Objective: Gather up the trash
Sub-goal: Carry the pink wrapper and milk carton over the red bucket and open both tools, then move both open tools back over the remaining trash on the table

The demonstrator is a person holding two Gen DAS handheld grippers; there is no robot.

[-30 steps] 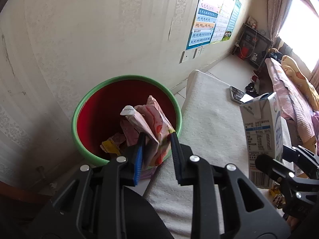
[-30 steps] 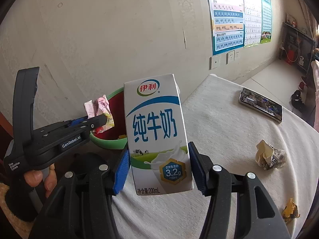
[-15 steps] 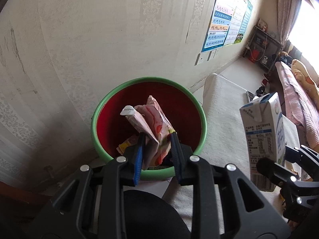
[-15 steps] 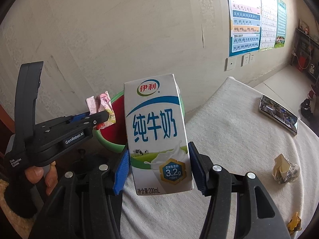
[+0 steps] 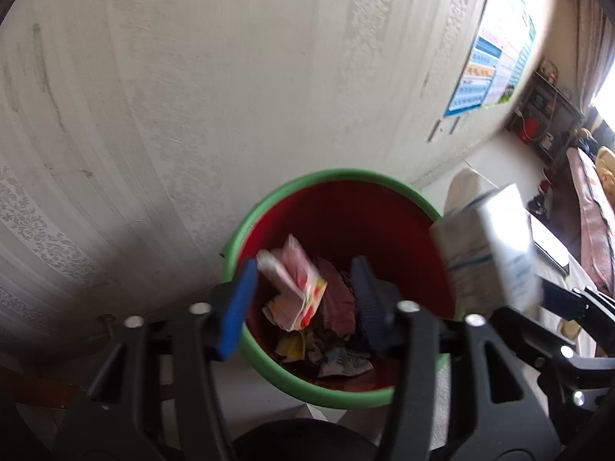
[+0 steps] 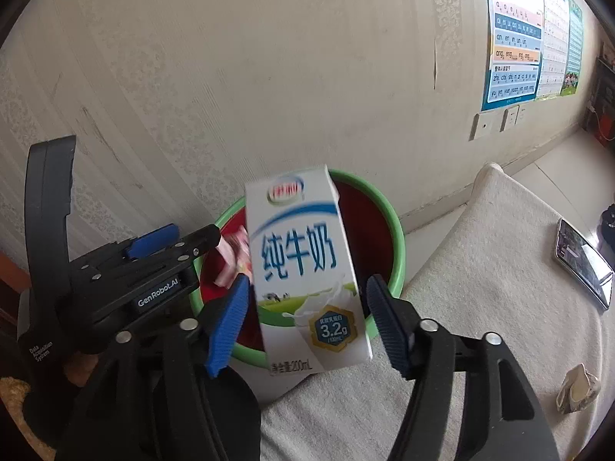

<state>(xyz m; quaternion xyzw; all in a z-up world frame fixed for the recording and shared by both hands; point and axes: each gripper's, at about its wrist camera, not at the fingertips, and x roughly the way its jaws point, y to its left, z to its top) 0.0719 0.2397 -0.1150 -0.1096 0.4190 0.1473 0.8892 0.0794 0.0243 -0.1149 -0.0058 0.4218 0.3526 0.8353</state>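
A red bin with a green rim [image 5: 269, 368] stands by the wall; it also shows in the right wrist view [image 6: 399, 246]. My left gripper [image 5: 303, 299] is open above it, and the pink wrapper [image 5: 296, 288] hangs loose between its jaws, over the bin. My right gripper [image 6: 307, 326] is open too. The white milk carton [image 6: 307, 272] is tilted and blurred between its jaws, touching neither, at the bin's rim. The carton also shows in the left wrist view [image 5: 488, 249].
Several scraps [image 5: 338, 353] lie in the bin. A white-clothed table [image 6: 480, 288] is to the right, with a phone [image 6: 584, 261] and a crumpled wrapper [image 6: 576, 388] on it. The wall [image 6: 269, 77] is close behind the bin.
Both grippers have opened. The pink wrapper and the milk carton have come free and are dropping toward the bin. Both grippers have moved closer over the bin.
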